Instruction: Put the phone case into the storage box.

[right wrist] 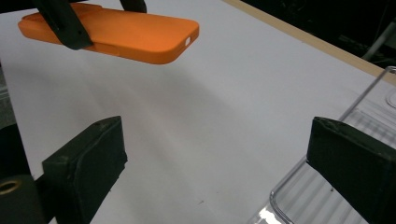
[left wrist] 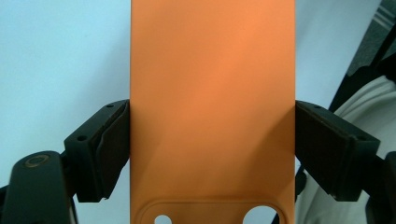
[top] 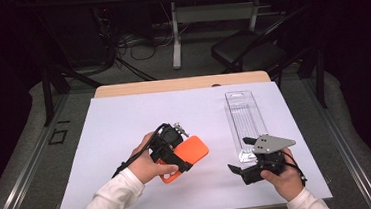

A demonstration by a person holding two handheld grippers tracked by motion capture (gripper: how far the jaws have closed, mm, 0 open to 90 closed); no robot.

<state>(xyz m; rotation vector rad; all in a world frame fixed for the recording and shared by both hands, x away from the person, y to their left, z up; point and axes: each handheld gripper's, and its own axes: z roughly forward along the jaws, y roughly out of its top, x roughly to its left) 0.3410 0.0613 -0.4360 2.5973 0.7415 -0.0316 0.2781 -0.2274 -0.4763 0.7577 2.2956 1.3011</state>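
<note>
An orange phone case (top: pixel 193 152) hangs above the white mat, and my left gripper (top: pixel 176 158) is shut on it across its width. In the left gripper view the pads (left wrist: pixel 114 144) press both long edges of the case (left wrist: pixel 212 93), whose camera cut-out is at the bottom. My right gripper (top: pixel 241 155) is open with nothing between its jaws, near the front end of a clear plastic package (top: pixel 245 120). The right gripper view has the case (right wrist: pixel 126 32) held aloft at upper left and the package (right wrist: pixel 369 114) at the right, behind the open right gripper (right wrist: pixel 224 163).
A white mat (top: pixel 134 113) covers the wooden table (top: pixel 182 83). Behind the table stand a black chair (top: pixel 249 49), a desk leg and cables on the floor. Bare mat lies to the left and behind the case.
</note>
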